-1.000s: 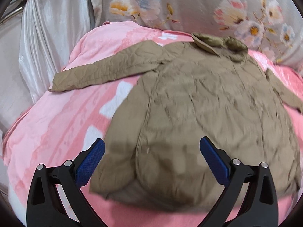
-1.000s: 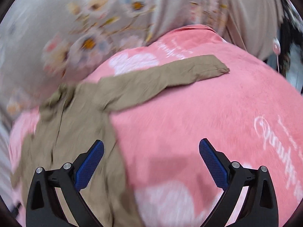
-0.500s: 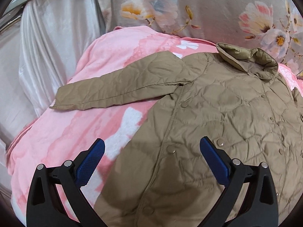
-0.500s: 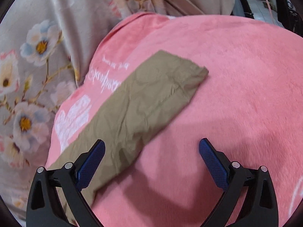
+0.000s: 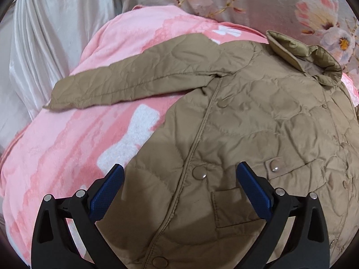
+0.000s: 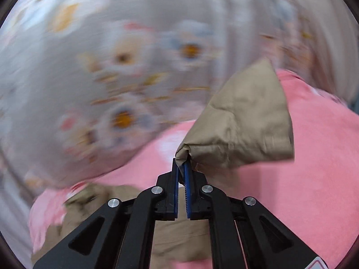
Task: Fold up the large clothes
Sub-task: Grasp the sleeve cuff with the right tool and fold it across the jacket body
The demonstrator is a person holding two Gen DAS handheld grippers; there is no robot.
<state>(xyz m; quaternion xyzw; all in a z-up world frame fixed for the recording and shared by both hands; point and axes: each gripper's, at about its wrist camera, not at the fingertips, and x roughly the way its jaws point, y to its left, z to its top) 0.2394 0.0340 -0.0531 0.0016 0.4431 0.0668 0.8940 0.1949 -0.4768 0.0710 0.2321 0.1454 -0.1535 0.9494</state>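
The right claw (image 6: 182, 168) is closing, its blue pads already pinching a bunched fold of the tan sleeve (image 6: 242, 125); the cuff end stands up from the pinch and fans out to the right, lifted off the pink blanket (image 6: 303, 179). Below and to the left of the claw more of the same tan cloth lies crumpled on the blanket. Behind it all hangs a grey flowered fabric (image 6: 112, 67), heavily blurred.

The left claw (image 5: 179, 183) is spread wide and holds nothing — it hangs over the front of the quilted jacket (image 5: 258, 123), one blue pad above the jacket's side edge, the other above a pocket flap with a snap button (image 5: 274, 165). The jacket lies flat, front up, on the pink blanket (image 5: 67, 145), collar (image 5: 303, 51) at the far end. Its other sleeve (image 5: 134, 83) stretches out to the left across the blanket, lying clear of the body. Beyond the blanket's left edge hangs a pale satin sheet (image 5: 44, 44), and behind the collar the grey flowered fabric (image 5: 258, 0) — nothing lies over the jacket.
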